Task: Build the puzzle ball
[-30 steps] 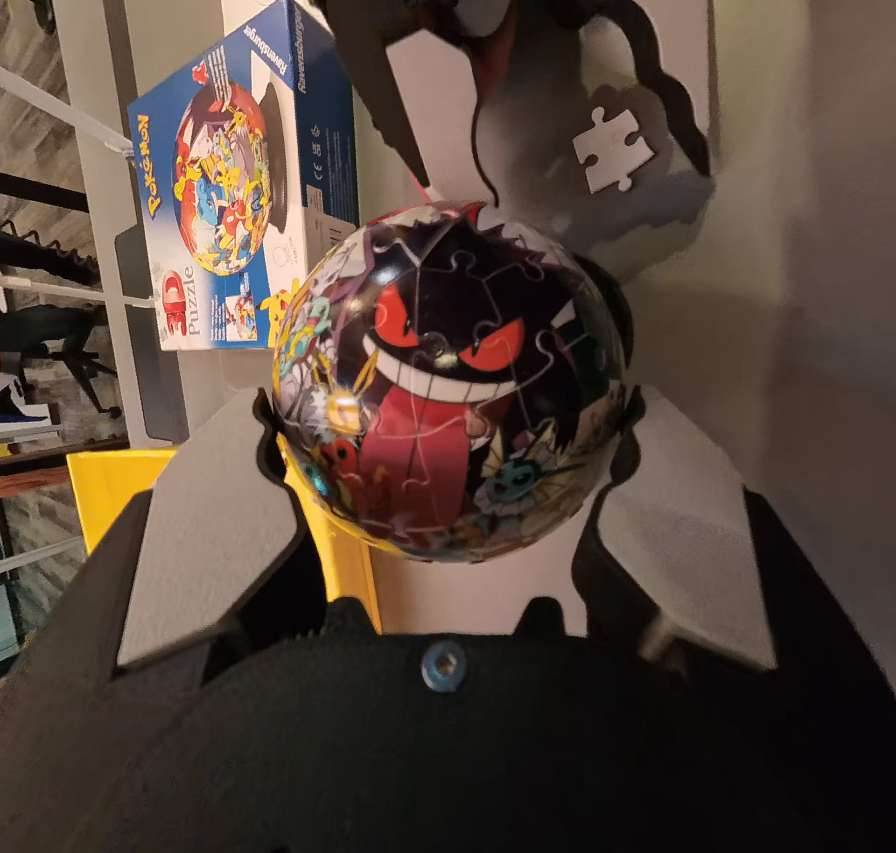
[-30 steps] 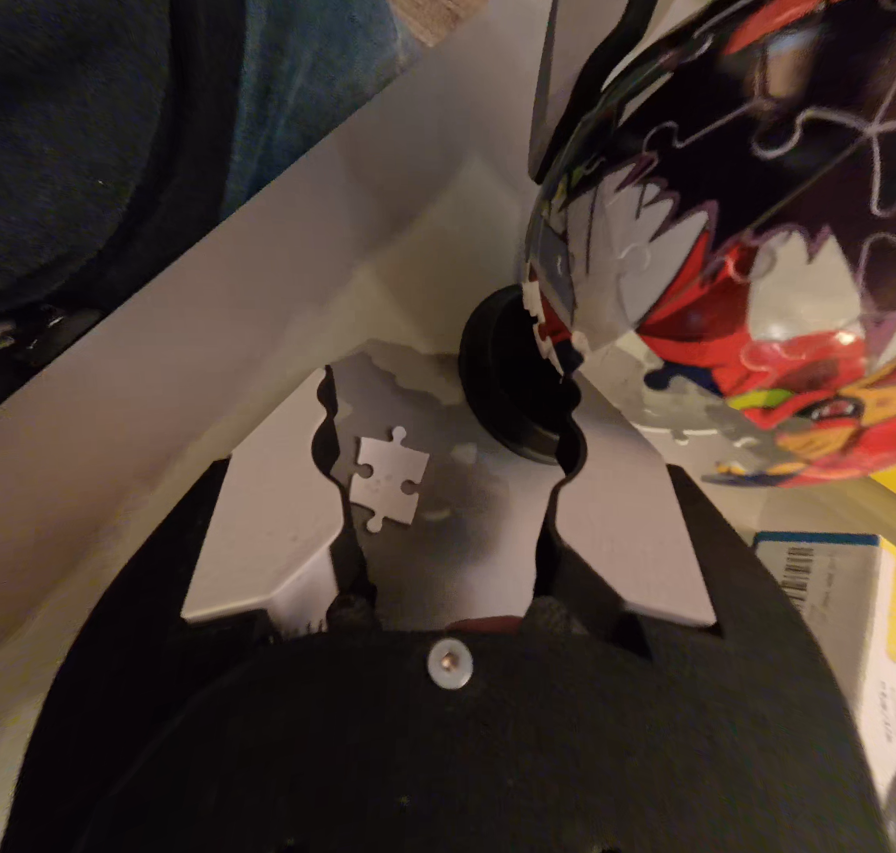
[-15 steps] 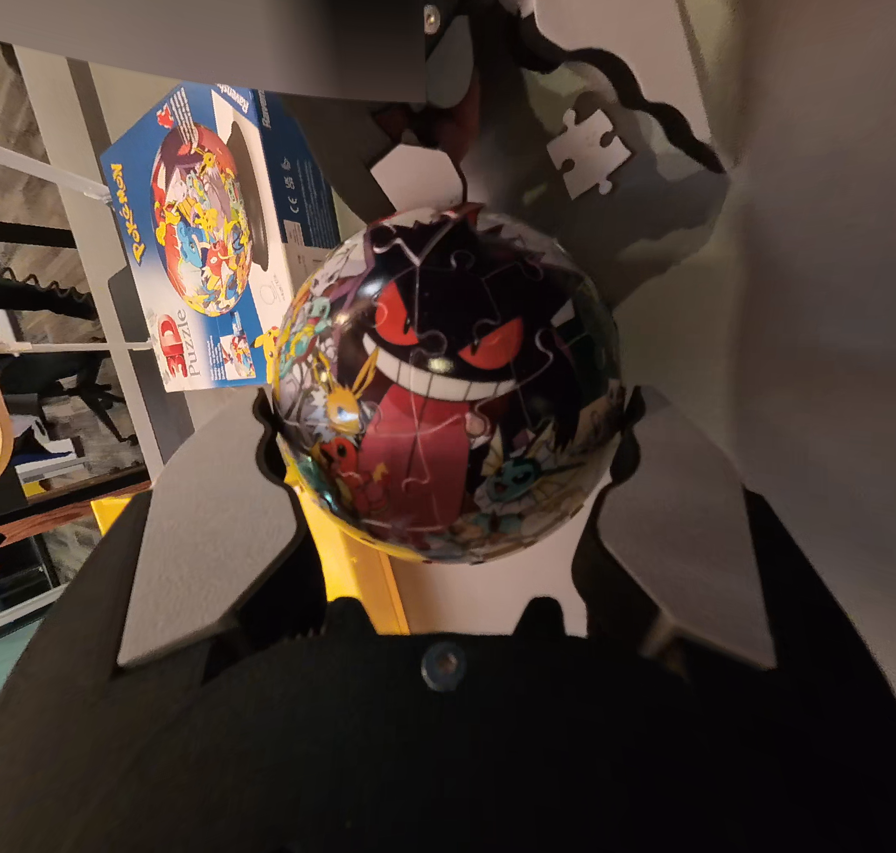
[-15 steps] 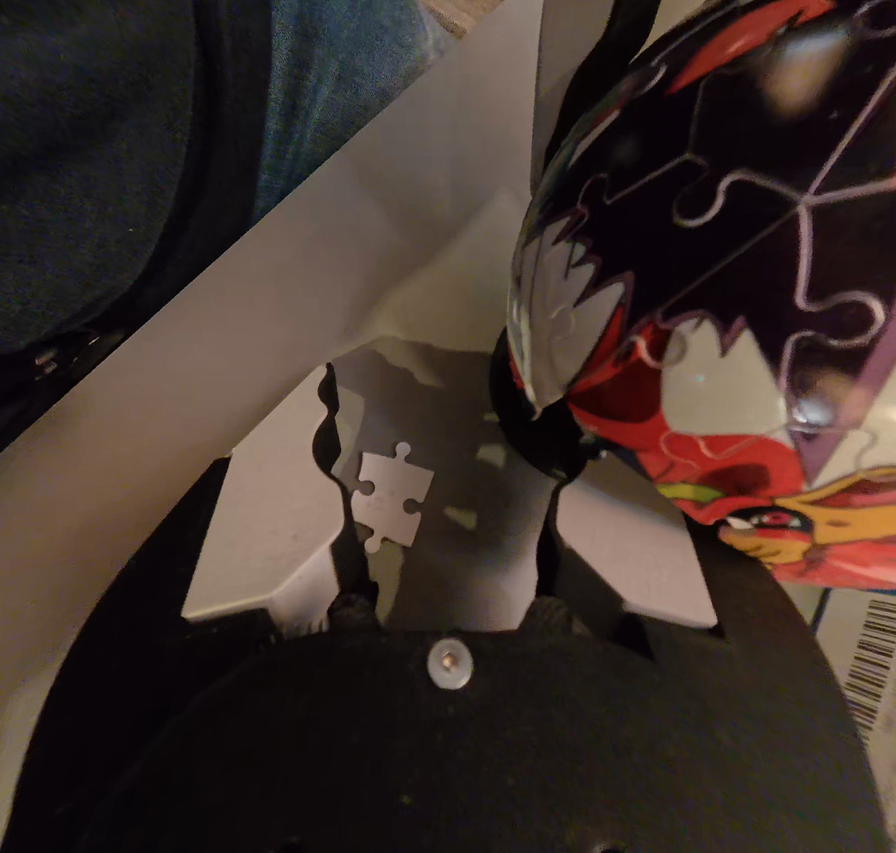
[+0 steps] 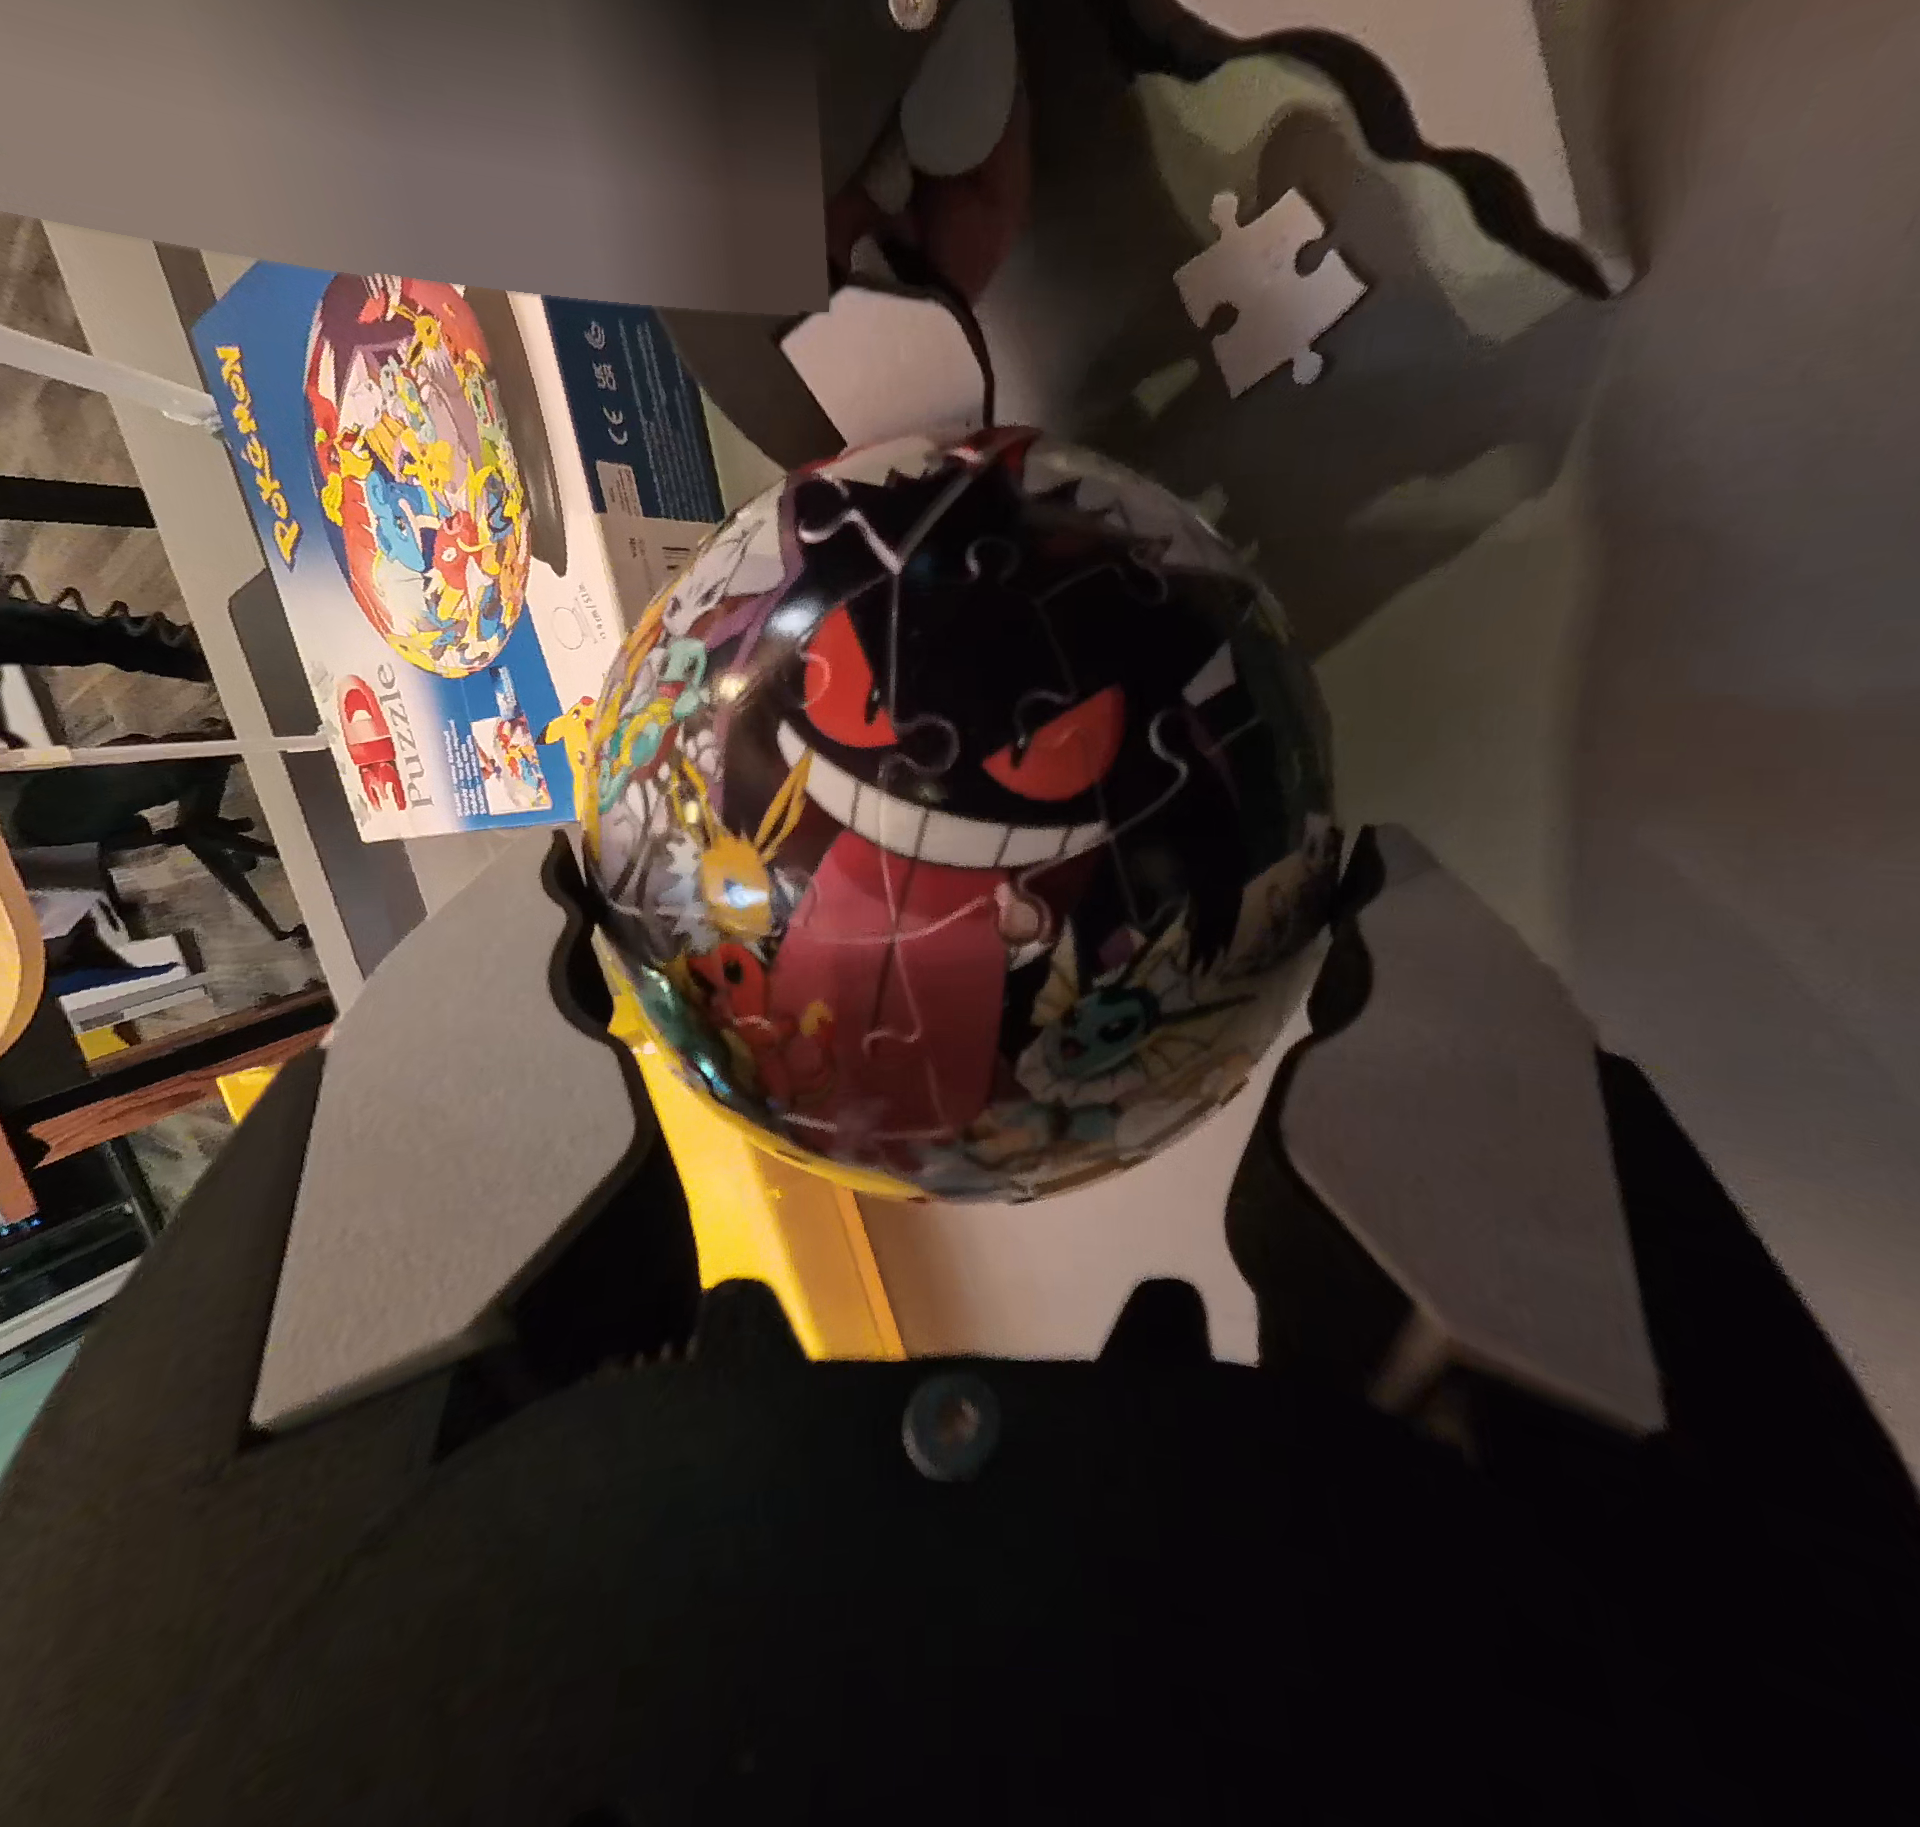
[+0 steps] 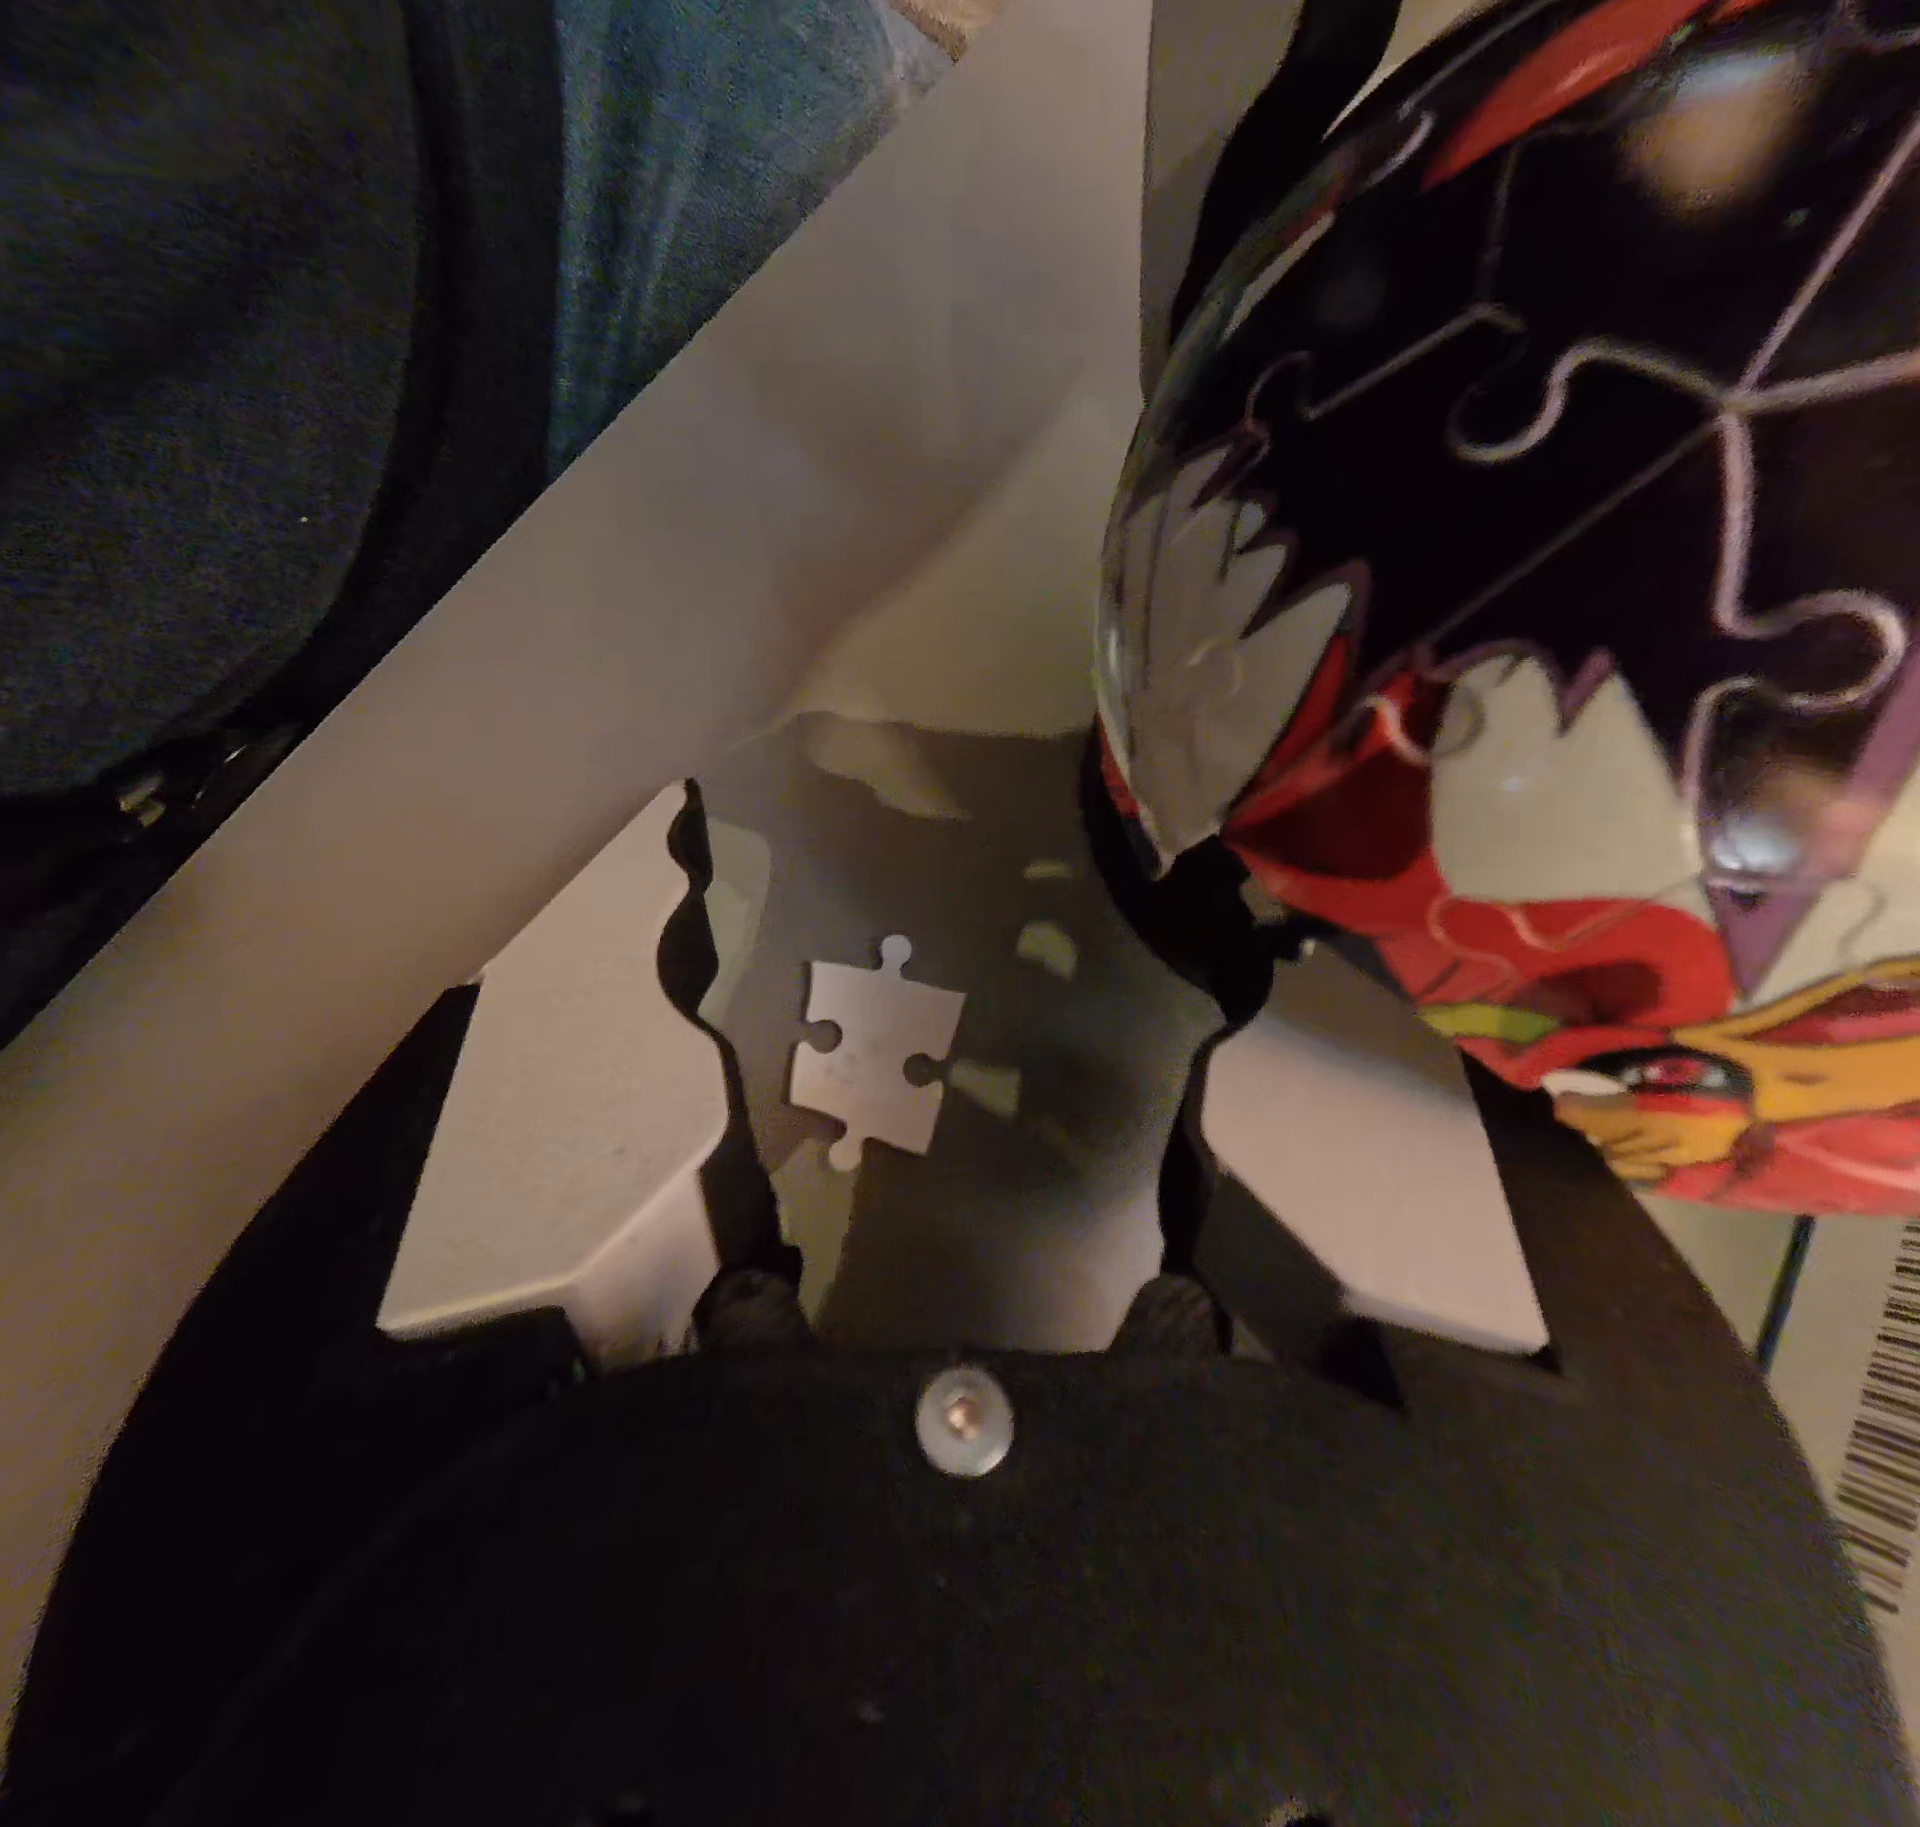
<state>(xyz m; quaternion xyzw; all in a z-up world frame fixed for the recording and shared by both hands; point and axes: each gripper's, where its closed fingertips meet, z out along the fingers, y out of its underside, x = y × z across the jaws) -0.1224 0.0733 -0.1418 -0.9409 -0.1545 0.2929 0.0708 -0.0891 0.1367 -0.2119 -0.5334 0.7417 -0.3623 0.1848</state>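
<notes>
Both grippers share one build: a matte black, rough-textured body with a round silver screw (image 6: 963, 1417) at its centre, and two pale grey, flat-faced jaws whose inner edges are black and wavy. The person wears a dark blue top (image 6: 208, 323).

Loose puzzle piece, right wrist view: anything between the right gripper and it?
Nothing visible. The loose puzzle piece lies pale side up on the white table, in the open gap of the right gripper, nearer its left finger. The puzzle ball, held by the left gripper, sits off to the right.
</notes>
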